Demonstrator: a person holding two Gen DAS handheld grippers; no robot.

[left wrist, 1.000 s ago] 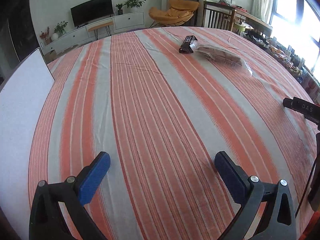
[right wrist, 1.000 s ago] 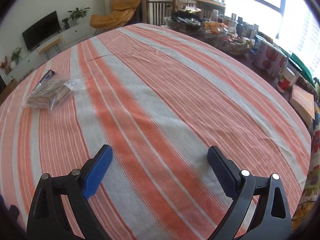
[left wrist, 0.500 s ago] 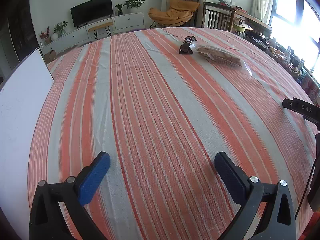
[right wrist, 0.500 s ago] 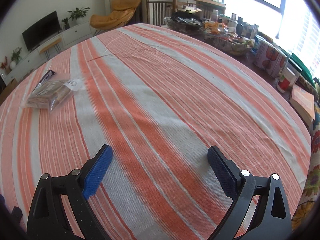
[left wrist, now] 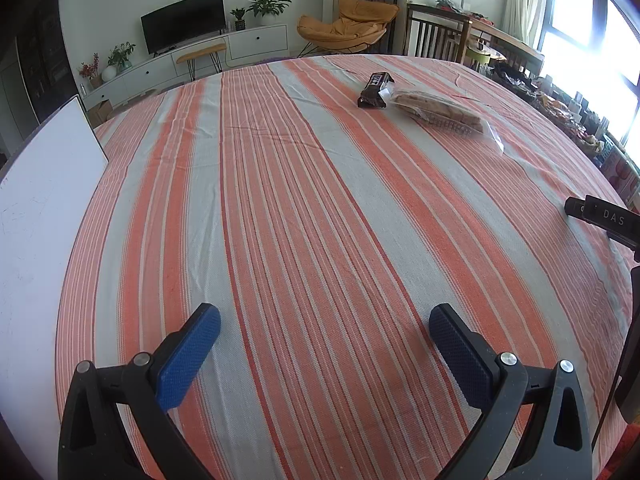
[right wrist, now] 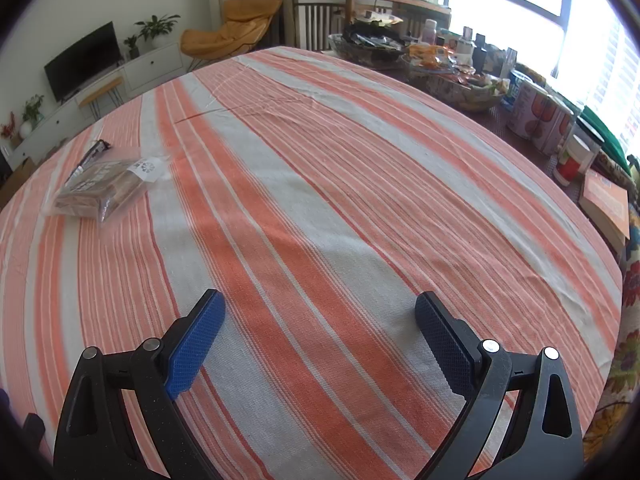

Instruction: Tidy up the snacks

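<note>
Only the left gripper (left wrist: 324, 332) has drifted slightly; both it and the right gripper (right wrist: 320, 320) hang spread and empty. Nothing is organized yet: the chocolate bar (left wrist: 375, 90) and cracker bag (left wrist: 436, 114) lie touching on the desk (left wrist: 300, 200).

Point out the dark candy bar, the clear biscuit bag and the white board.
dark candy bar (left wrist: 375, 90), left wrist view, middle of wrapper
clear biscuit bag (left wrist: 436, 111), left wrist view, on the biscuits inside
white board (left wrist: 40, 184), left wrist view, bare face
</note>
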